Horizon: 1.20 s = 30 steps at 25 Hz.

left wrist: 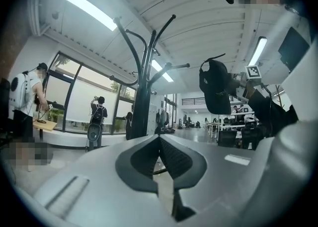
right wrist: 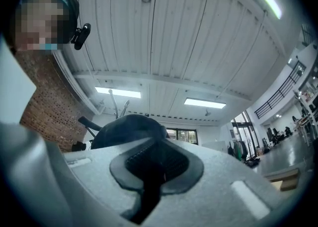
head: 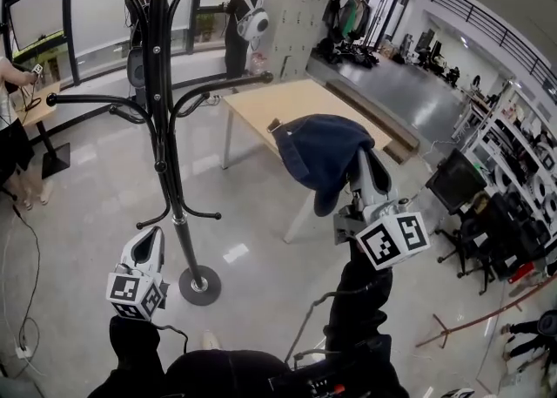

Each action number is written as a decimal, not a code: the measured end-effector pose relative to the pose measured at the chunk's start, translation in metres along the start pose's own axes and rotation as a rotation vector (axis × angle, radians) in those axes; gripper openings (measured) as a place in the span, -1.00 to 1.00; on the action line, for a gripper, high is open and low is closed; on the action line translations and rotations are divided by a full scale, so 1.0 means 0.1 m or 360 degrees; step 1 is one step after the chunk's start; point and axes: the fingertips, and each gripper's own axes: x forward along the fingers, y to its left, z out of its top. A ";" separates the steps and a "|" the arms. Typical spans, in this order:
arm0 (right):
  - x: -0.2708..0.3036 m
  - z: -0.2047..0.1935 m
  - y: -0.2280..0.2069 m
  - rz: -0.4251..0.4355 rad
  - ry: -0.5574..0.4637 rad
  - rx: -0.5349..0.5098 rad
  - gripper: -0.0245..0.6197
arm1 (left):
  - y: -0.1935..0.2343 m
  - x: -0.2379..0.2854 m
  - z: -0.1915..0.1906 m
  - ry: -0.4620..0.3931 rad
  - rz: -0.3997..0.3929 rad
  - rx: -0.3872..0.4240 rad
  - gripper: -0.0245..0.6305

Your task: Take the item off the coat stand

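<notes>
The black coat stand (head: 161,83) rises at the left of the head view, its curved hooks bare. A dark blue cap (head: 322,157) hangs in the air to the right of it, apart from the hooks. My right gripper (head: 364,165) is shut on the cap's edge and tilts upward. In the right gripper view the cap (right wrist: 126,129) bulges just past the closed jaws (right wrist: 154,144). My left gripper (head: 150,239) is low beside the stand's pole, shut and holding nothing. The left gripper view shows the stand (left wrist: 141,102) ahead and the cap (left wrist: 214,89) held up at the right.
The stand's round base (head: 200,286) sits on the pale floor close to my left gripper. A wooden table (head: 287,104) stands behind the cap. Office chairs (head: 470,231) and shelves fill the right side. People stand by the windows at the back.
</notes>
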 end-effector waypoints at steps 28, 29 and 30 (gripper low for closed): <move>-0.83 -1.08 -0.05 -0.0046 0.0273 0.0133 -0.87 | -0.74 0.06 -0.06 -0.0025 -0.0149 0.0049 -0.92; -0.86 -1.11 -0.05 -0.0050 0.0280 0.0140 -0.87 | -0.77 0.06 -0.06 -0.0025 -0.0155 0.0050 -0.92; -0.89 -1.14 -0.05 -0.0054 0.0287 0.0143 -0.87 | -0.79 0.05 -0.06 -0.0025 -0.0160 0.0050 -0.92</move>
